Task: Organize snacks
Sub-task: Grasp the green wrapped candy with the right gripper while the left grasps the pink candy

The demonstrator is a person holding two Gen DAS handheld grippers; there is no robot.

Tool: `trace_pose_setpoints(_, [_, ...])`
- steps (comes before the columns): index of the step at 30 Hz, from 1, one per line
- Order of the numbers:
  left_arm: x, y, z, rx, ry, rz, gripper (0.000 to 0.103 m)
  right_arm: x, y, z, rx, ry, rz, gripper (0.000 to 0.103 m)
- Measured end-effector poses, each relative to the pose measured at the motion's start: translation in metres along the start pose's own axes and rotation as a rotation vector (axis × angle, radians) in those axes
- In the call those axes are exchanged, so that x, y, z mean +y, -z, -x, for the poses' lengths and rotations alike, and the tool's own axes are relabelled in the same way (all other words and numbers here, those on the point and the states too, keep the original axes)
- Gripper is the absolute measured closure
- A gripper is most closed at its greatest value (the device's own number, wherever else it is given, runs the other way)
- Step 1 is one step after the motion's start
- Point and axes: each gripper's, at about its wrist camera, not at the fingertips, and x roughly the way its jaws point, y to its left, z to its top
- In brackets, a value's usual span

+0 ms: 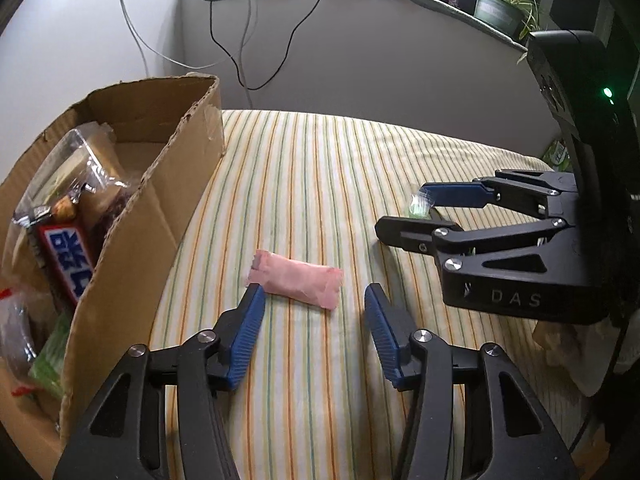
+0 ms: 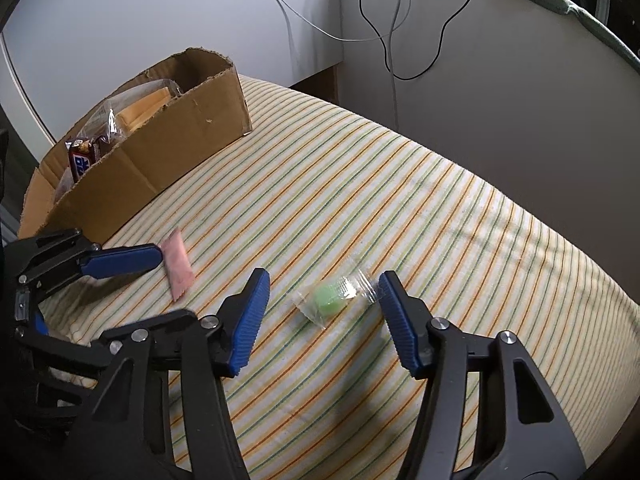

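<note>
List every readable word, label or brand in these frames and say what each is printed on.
"DAS": raised letters on the right gripper's black body.
Candy bar in the box: large white letters on blue, cut off and too distorted to read.
Pink packet: no legible print.
Green candy: clear wrapper, no text.

light: soft daylight, fairly bright | shadows: faint on the cloth [image 2: 360, 184] | glare: shiny spot on the green candy [image 2: 334, 298] wrapper | blur: pink packet [image 2: 178, 266] a bit fuzzy | edges: bent round, dark corners
</note>
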Motion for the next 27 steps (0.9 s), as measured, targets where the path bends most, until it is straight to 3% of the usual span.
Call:
trace_pose_setpoints(2, [0.001, -0.001, -0.001, -0.005, -0.004, 0.005, 0.060, -0.001, 0.000, 0.000, -0.002, 0.011, 0.002, 0.054])
trace_pose_setpoints(5, [0.007, -0.001, 0.001, -0.008, 0.026, 0.044, 0.060, -0.003, 0.000, 0.000, -0.003, 0.015, -0.001, 0.058])
trace_pose_setpoints(11, [0.014, -0.006, -0.001, -0.009, 0.021, 0.071, 0.059, -0.002, 0.003, 0.000, -0.004, 0.032, 0.011, 0.063])
trace_pose_setpoints(17, [0.001, -0.008, -0.005, -0.014, -0.017, -0.004, 0.060, -0.004, 0.006, 0.003, -0.004, 0.035, 0.017, 0.065])
trace_pose_setpoints(22, [-0.004, -0.005, -0.005, -0.024, -0.039, -0.030, 0.082, -0.007, 0.009, 0.004, -0.008, 0.027, 0.008, 0.065])
trace_pose_setpoints(27, [0.001, -0.003, 0.001, -0.029, -0.033, -0.020, 0.084, -0.006, 0.011, 0.006, -0.009, 0.030, 0.003, 0.068])
